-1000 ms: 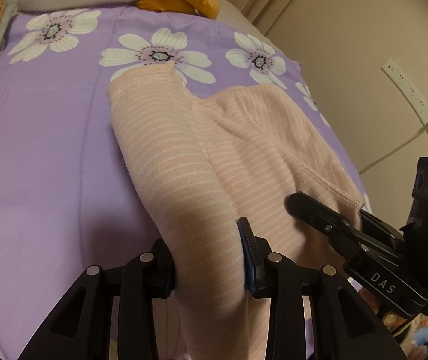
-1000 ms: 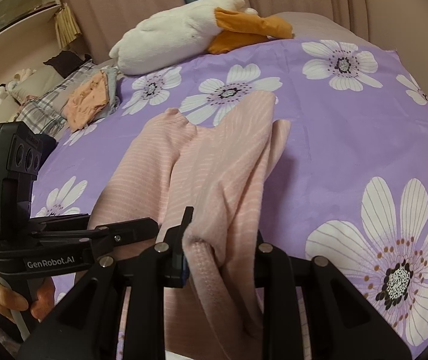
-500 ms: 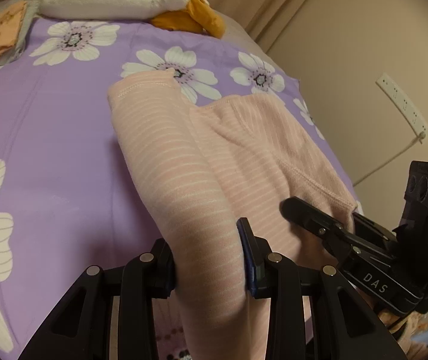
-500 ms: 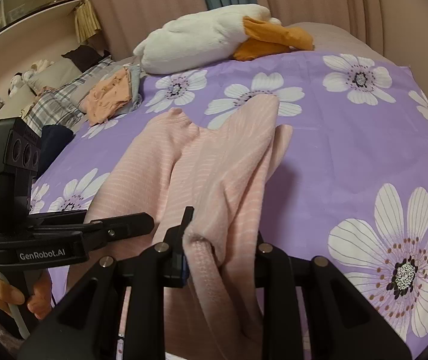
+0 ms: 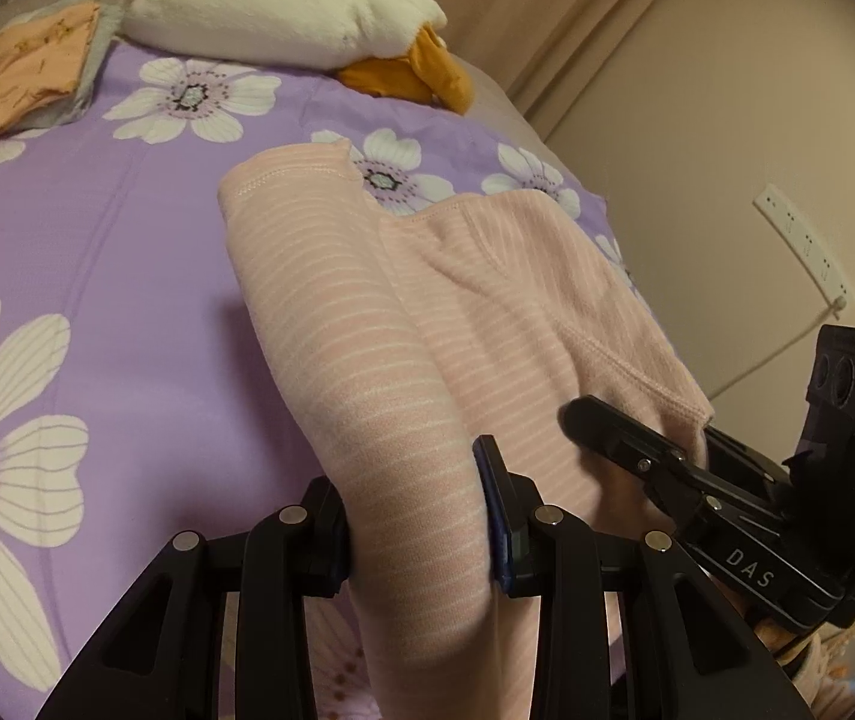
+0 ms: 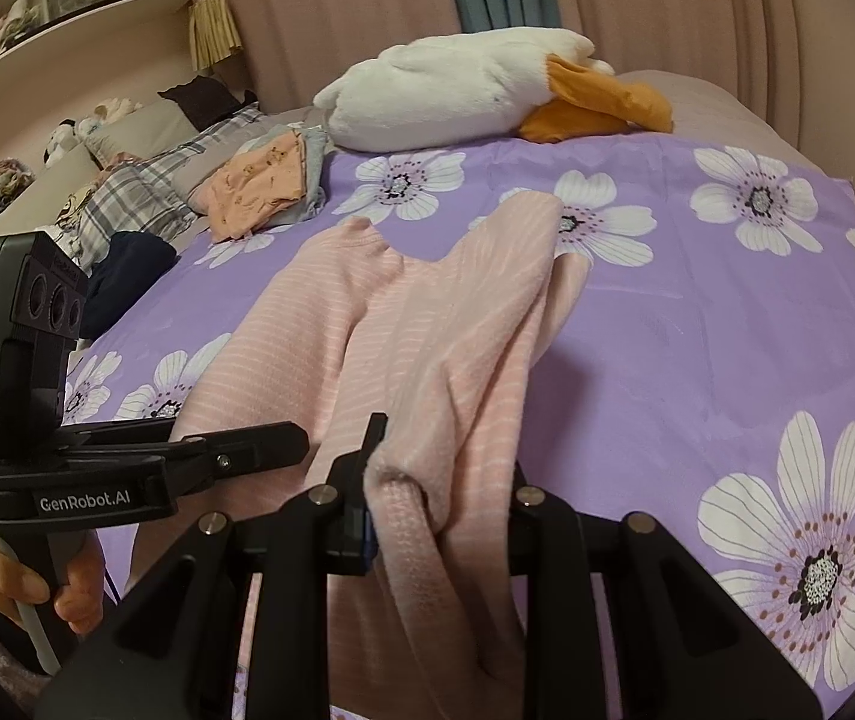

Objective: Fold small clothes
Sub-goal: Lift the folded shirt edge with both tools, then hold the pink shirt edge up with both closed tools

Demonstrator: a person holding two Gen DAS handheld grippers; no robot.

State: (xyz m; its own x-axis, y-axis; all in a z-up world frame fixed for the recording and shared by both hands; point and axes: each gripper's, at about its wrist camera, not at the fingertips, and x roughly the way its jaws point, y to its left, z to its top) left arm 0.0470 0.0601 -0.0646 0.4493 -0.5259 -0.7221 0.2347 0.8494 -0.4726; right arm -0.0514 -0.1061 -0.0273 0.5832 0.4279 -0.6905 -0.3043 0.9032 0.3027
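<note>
A pink garment with thin white stripes [image 5: 427, 312] lies lengthwise on a purple flowered bedspread [image 5: 97, 240]; it also shows in the right wrist view [image 6: 427, 330]. My left gripper [image 5: 421, 516] is shut on the garment's near left edge. My right gripper [image 6: 439, 498] is shut on its near right edge, bunched between the jaws. Both near ends are lifted off the bed while the far ends rest on it. Each gripper shows in the other's view, the right one [image 5: 697, 480] and the left one [image 6: 145, 468].
A white and orange plush toy [image 6: 487, 90] lies at the far end of the bed. Folded orange and grey clothes [image 6: 265, 186] lie at the far left beside plaid cloth [image 6: 127, 192]. A wall with a power strip [image 5: 805, 246] is on the right.
Both grippers keep their grip on the garment and have drawn back and up a little, so more of the bedspread and the far clothes pile show.
</note>
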